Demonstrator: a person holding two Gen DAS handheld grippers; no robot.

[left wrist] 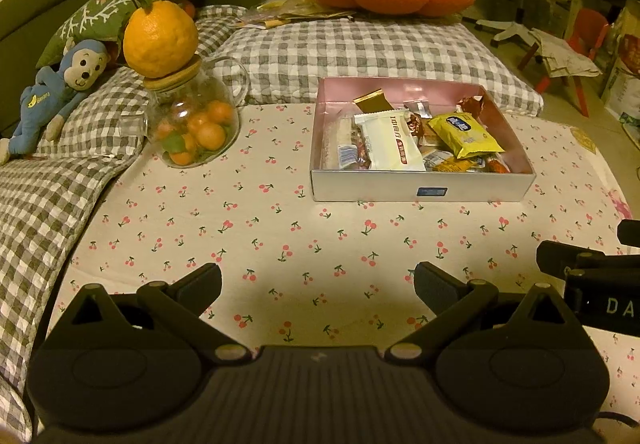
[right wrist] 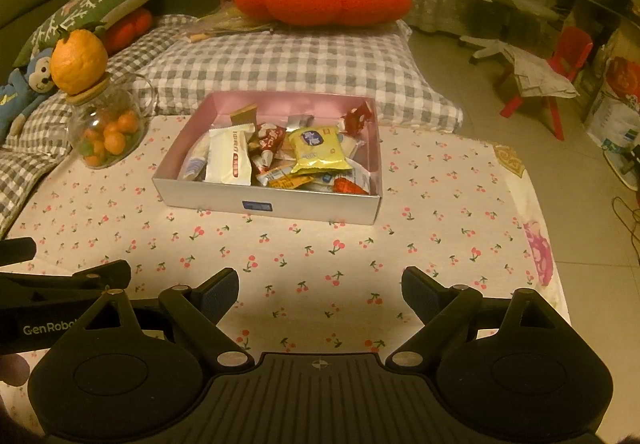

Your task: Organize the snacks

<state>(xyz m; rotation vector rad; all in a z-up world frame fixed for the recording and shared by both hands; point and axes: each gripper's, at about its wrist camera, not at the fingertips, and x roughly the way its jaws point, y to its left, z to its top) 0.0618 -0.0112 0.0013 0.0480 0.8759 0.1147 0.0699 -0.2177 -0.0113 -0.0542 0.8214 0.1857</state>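
Left gripper jaws: spread wide apart, nothing between them, over the cherry-print cloth.
Right gripper jaws: spread wide apart, nothing between them.
Snack box: well ahead of both pairs of jaws, on the cloth, open-topped.
Snacks: heaped inside the box; white packet left of yellow packet.
Glass jar: ahead-left of the jaws, oranges inside, a large orange on its lid.

2 wrist views, angled down, near, both sharing snack box
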